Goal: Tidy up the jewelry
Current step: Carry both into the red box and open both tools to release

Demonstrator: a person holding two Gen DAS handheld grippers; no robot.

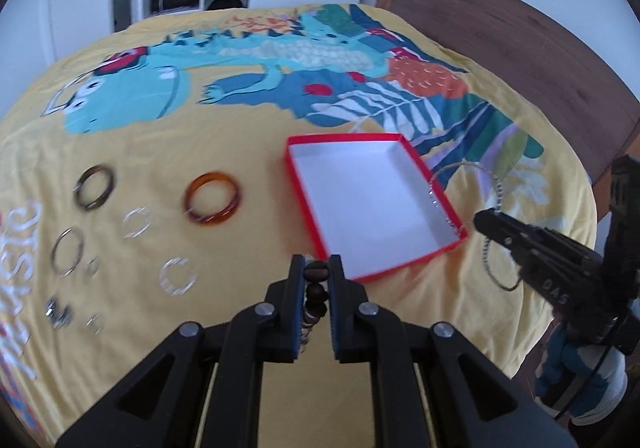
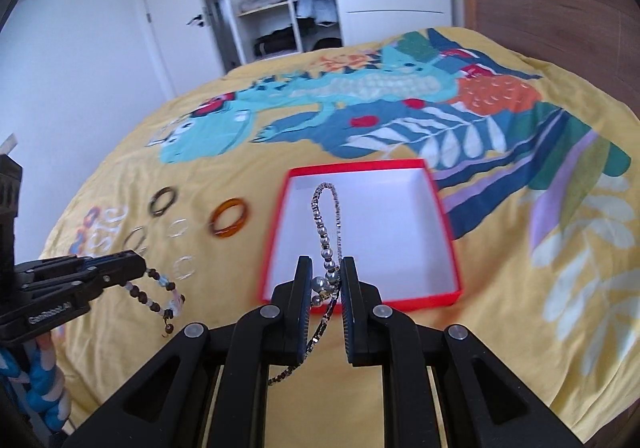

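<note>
Jewelry status: we have two pieces in hand, the rest on the yellow printed bedspread point(image 1: 248, 116). Our left gripper point(image 1: 317, 268) is clamped on a brown wooden bead bracelet point(image 1: 315, 280); in the right wrist view that bracelet point(image 2: 160, 288) hangs from the left gripper point(image 2: 136, 268) with some clear beads mixed in. Our right gripper point(image 2: 326, 268) is clamped on a silver beaded chain necklace point(image 2: 326, 216), loop hanging in front of the box, tail trailing back between the fingers. From the left wrist view the right gripper point(image 1: 482, 220) sits just right of the box with the necklace point(image 1: 496, 188) dangling.

Open red cardboard box with white inside point(image 1: 400, 136) lies flat on the bedspread, nothing in it.

Left of the box, on the bedspread: an amber translucent bangle point(image 1: 213, 198), a dark brown bangle point(image 1: 94, 188), a thin silver metal bangle point(image 1: 67, 251), two clear open rings point(image 1: 178, 276), and some small pieces too blurred to tell.
</note>
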